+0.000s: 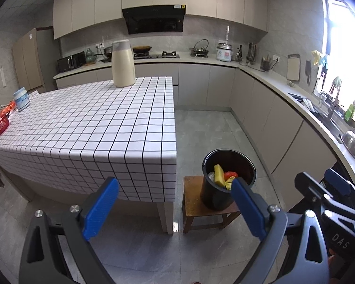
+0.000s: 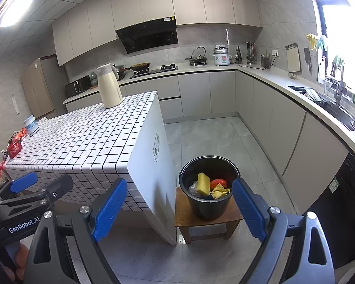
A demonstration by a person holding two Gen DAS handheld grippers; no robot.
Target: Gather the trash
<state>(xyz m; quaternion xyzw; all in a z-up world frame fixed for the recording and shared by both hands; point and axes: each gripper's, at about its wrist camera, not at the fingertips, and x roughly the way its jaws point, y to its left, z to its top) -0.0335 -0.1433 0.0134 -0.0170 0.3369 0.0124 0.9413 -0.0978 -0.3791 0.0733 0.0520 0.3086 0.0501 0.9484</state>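
Black grippers (image 1: 175, 208), blue ribbed jaws.

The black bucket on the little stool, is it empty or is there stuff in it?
Not empty. The black bucket stands upright on the wooden stool, holding a yellow sponge, something red and crumpled yellow scraps.

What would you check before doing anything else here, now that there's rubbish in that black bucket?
1. Left tongs empty and open: ok.
2. Right tongs empty and open: ok.
3. Black bucket upright on the wooden stool: ok.
4. Rubbish inside the bucket, yellow sponge included: ok.
5. Checked tablecloth free of loose rubbish: cannot tell; a cream jug, a tub and a red packet sit there.
6. Floor around the stool free of rubbish: ok.
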